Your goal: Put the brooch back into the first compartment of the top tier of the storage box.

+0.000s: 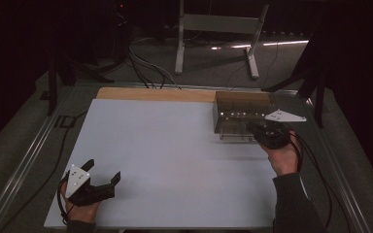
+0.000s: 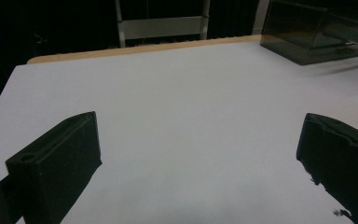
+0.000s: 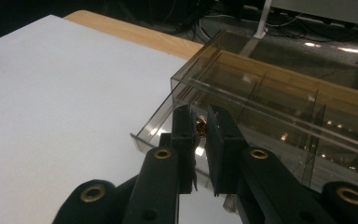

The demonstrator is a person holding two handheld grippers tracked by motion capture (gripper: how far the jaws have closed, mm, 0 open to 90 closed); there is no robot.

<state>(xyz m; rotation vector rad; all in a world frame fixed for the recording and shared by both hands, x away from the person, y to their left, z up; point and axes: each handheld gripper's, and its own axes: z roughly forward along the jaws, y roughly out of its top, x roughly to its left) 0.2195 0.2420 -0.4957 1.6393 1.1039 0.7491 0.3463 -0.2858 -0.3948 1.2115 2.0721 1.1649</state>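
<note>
Smoky clear plastic drawer box (image 1: 243,116) sits at the white worktop's (image 1: 175,160) far right, my right gripper (image 1: 264,133) at its front. My left gripper (image 2: 200,154) rests wide open. Right gripper view: my jaws pinch the drawer's small brass knob (image 3: 200,127).

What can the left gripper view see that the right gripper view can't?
The left gripper view has its own jaws standing wide apart over the bare white table, with nothing between them. The right gripper view has the right gripper with its jaws shut on a small brass-coloured knob at the front of a partly open drawer. Both take in the smoky clear box and the table's wooden edge.
</note>
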